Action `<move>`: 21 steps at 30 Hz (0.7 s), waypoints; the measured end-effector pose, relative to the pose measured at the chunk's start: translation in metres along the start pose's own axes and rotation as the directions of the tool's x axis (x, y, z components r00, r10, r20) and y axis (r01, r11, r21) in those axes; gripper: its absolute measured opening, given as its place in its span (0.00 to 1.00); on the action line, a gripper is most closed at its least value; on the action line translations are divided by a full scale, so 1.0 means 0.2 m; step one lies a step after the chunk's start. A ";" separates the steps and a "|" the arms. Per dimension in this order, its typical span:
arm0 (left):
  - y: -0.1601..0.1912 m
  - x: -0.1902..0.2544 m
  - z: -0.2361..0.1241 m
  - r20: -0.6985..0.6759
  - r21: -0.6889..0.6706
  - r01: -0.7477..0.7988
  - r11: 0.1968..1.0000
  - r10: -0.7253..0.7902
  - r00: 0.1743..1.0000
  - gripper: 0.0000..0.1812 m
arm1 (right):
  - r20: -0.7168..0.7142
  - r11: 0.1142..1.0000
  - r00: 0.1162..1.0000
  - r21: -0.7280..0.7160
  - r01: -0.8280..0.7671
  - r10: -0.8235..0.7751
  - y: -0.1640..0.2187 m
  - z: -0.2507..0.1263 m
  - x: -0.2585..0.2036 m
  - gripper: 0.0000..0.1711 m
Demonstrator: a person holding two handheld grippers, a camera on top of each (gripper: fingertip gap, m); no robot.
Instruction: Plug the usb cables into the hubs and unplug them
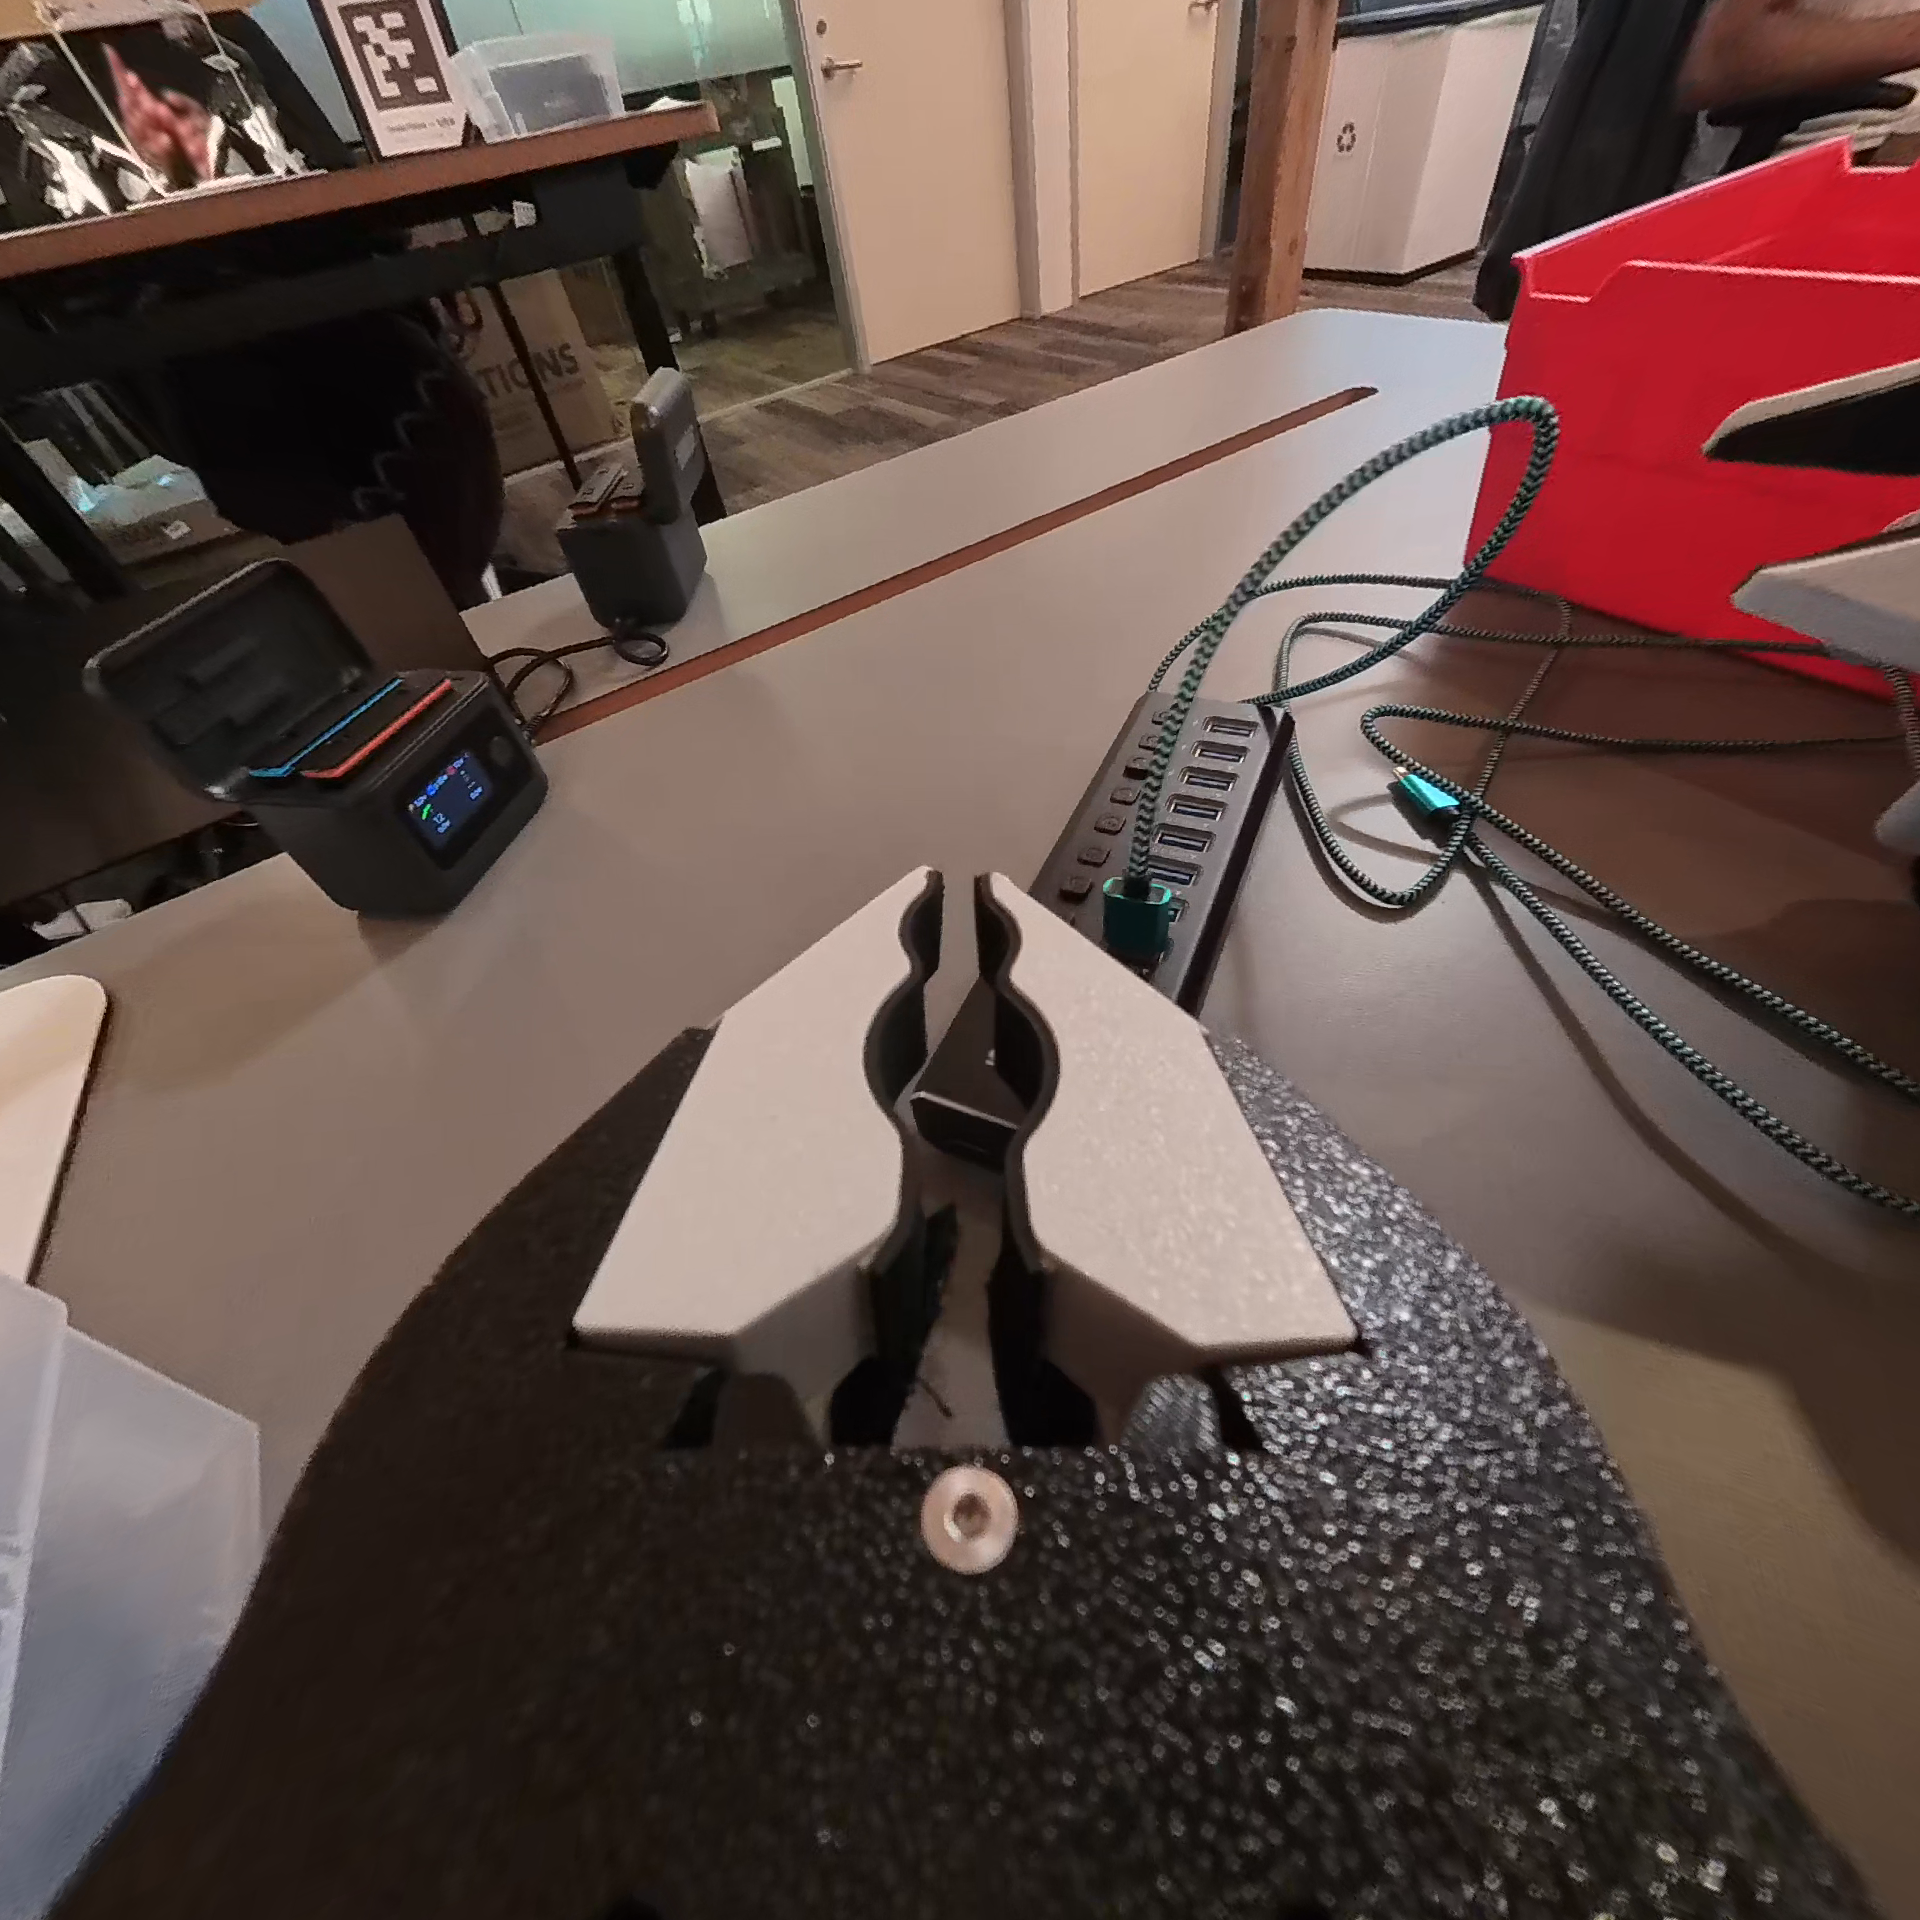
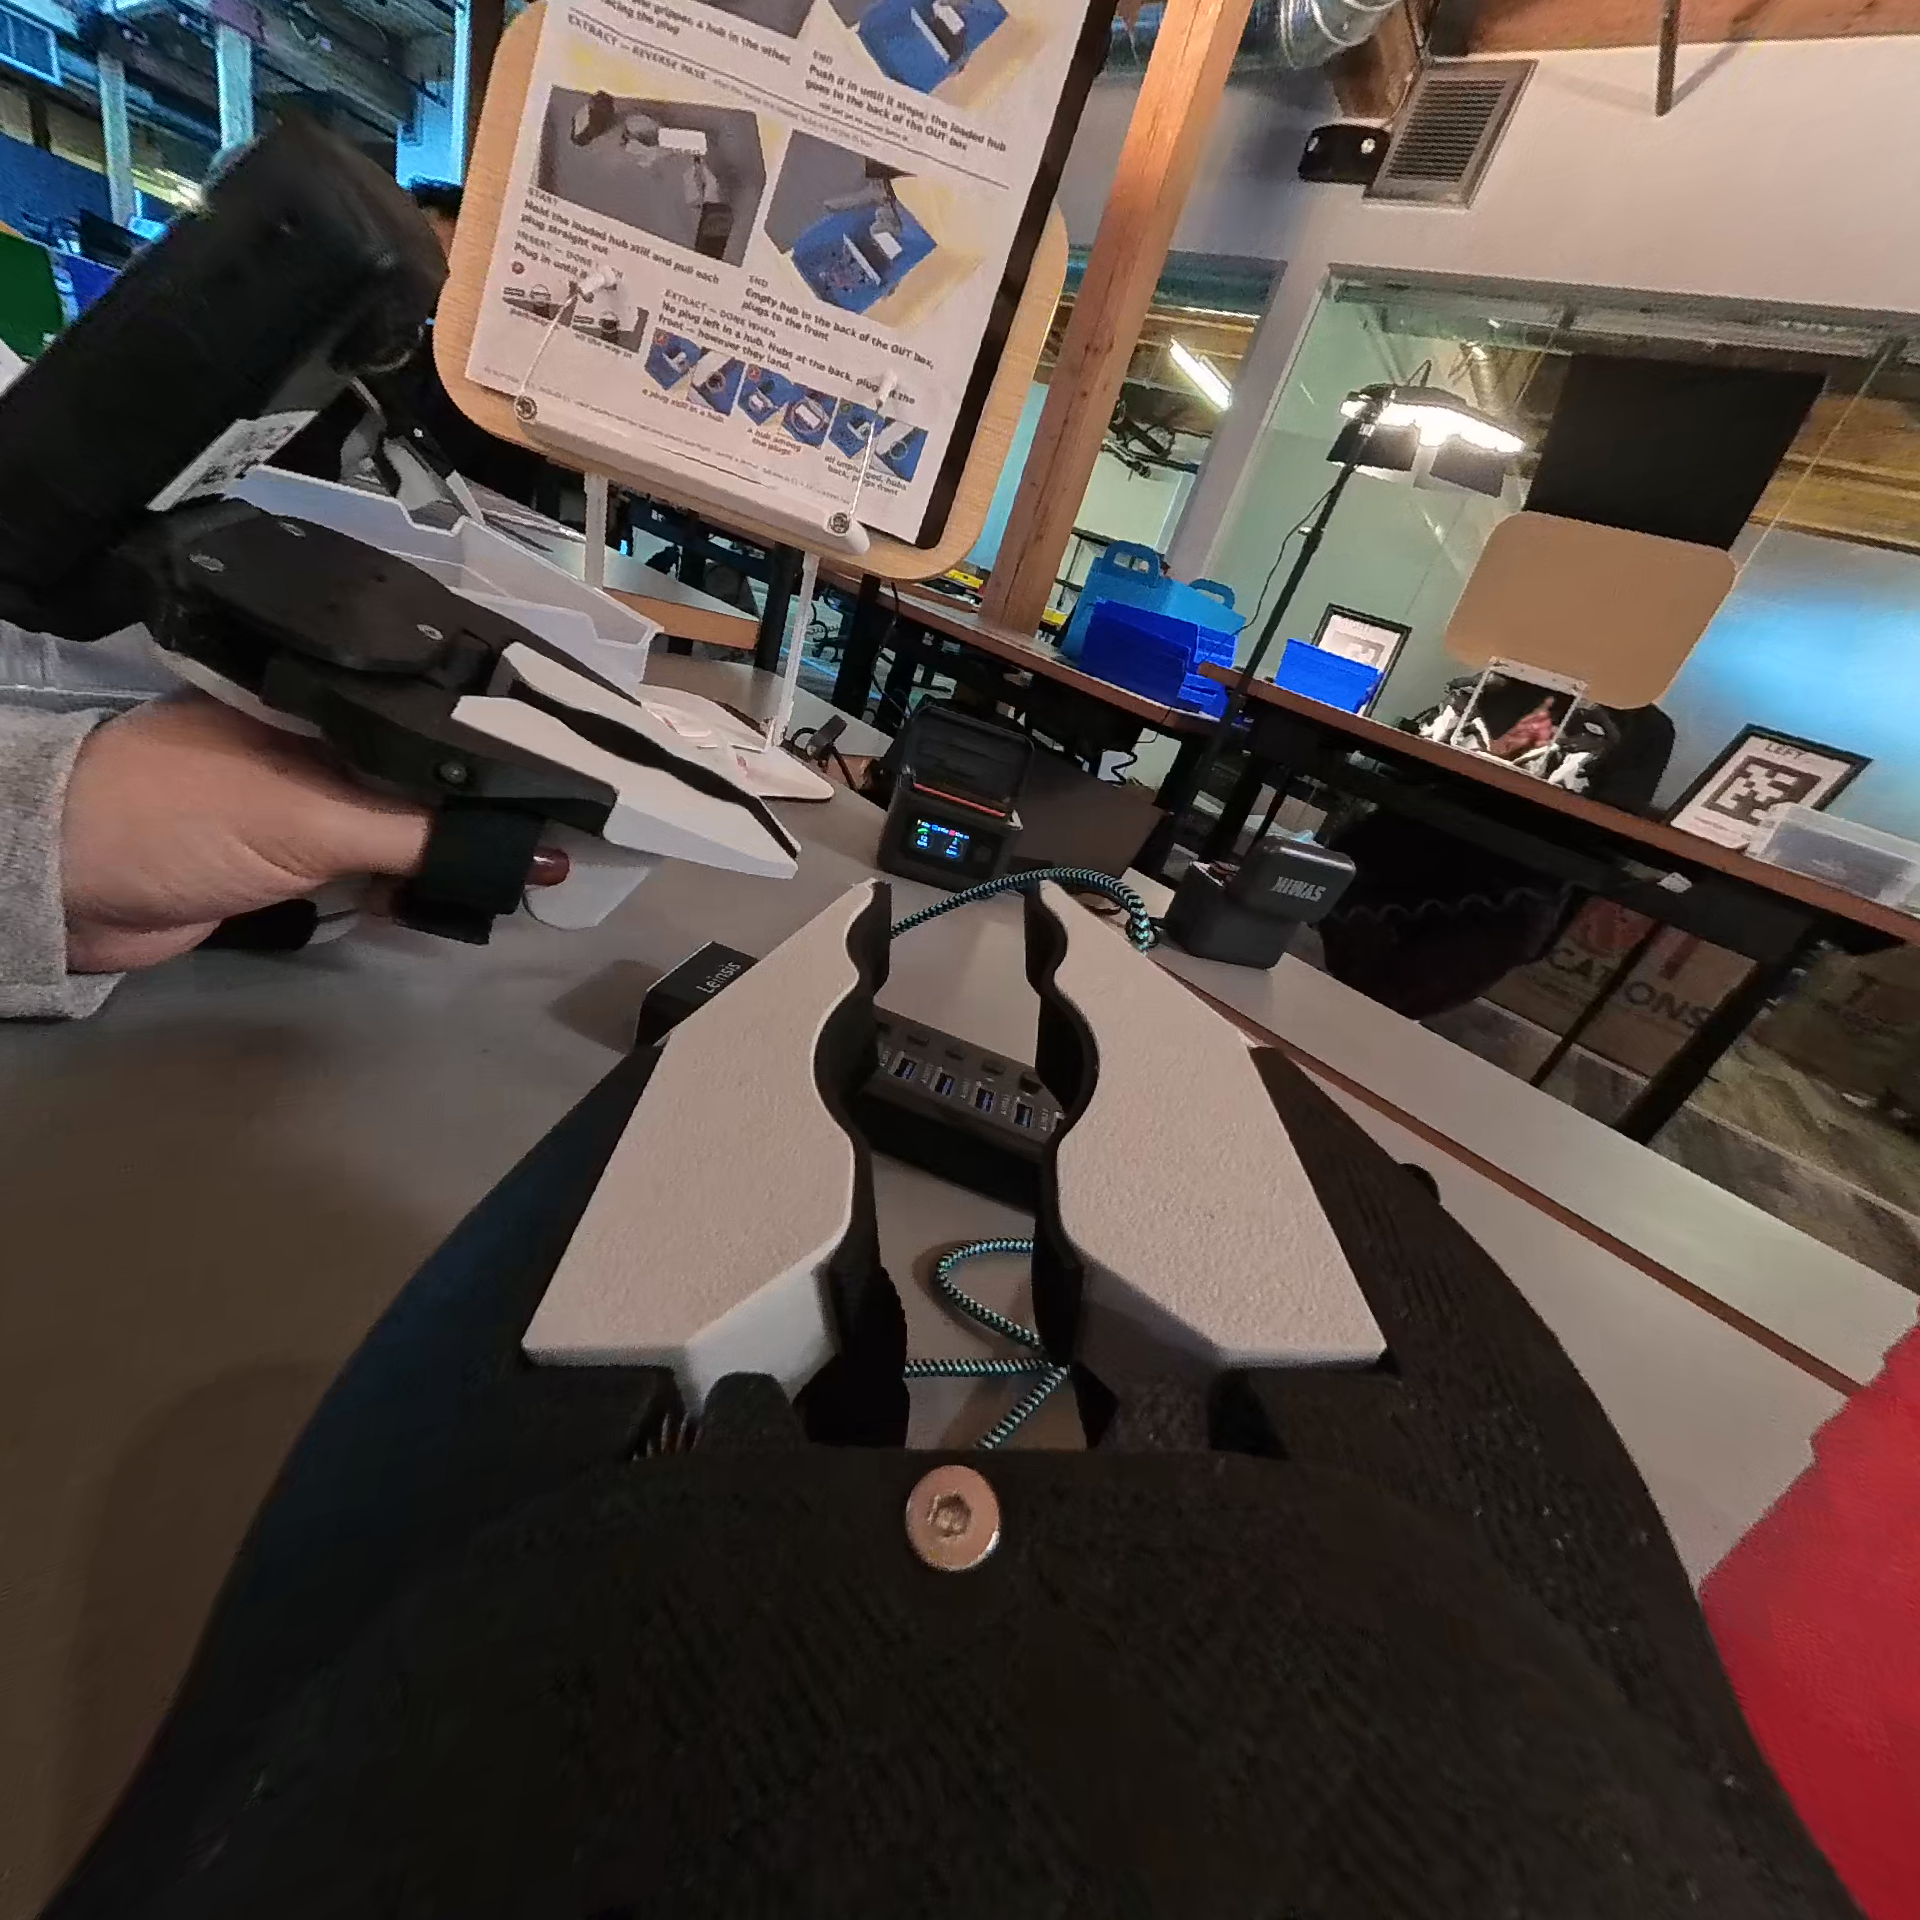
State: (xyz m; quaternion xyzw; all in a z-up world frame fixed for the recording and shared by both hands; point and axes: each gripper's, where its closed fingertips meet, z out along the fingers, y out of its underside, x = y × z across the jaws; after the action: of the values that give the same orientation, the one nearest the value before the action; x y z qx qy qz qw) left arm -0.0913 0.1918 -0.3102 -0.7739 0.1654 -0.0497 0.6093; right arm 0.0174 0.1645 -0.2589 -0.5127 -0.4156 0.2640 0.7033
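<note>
A black multi-port USB hub (image 1: 1174, 821) lies on the grey table. A green plug (image 1: 1138, 920) of a green-black braided cable (image 1: 1351, 561) sits in a port near its closer end. The cable's loose teal connector (image 1: 1429, 805) lies to the right on the table. My left gripper (image 1: 958, 883) is shut with nothing between its tips, hovering over the hub's near end; it also shows in the right wrist view (image 2: 774, 847). My right gripper (image 2: 956, 904) is open and empty, with the hub (image 2: 956, 1091) in view between its fingers and cable loops (image 2: 987, 1299) under it.
A red bin (image 1: 1714, 416) stands at the right, next to my right gripper (image 1: 1730, 520). Two dark charger cases (image 1: 416, 790) (image 1: 634, 561) stand at the table's far left. An instruction board (image 2: 748, 260) stands behind. A person's hand (image 2: 208, 821) holds the left gripper. The tips of one gripper are about 12 cm away from the tips of the other. To reach the green plug (image 1: 1138, 920) in a straight line is about 5 cm for my left fingers, about 11 cm for my right.
</note>
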 end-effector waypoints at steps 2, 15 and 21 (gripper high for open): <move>0.00 0.01 0.00 -0.008 0.004 -0.010 1.000 0.010 1.000 0.03 | 0.004 1.000 1.000 -0.005 0.001 -0.001 0.00 0.00 0.00 0.14; -0.01 0.06 0.01 -0.031 0.005 -0.056 0.998 0.056 0.998 0.02 | 0.019 1.000 1.000 -0.012 0.001 -0.001 0.01 0.00 -0.02 0.14; -0.04 0.09 -0.01 -0.051 0.033 -0.044 0.998 0.046 0.998 0.05 | 0.028 1.000 1.000 -0.020 0.010 -0.010 0.02 0.01 -0.03 0.13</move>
State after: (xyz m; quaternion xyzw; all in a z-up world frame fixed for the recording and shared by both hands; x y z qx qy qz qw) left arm -0.0728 0.1865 -0.3037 -0.7587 0.1976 -0.0585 0.6180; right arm 0.0132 0.1618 -0.2644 -0.5140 -0.4305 0.2632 0.6936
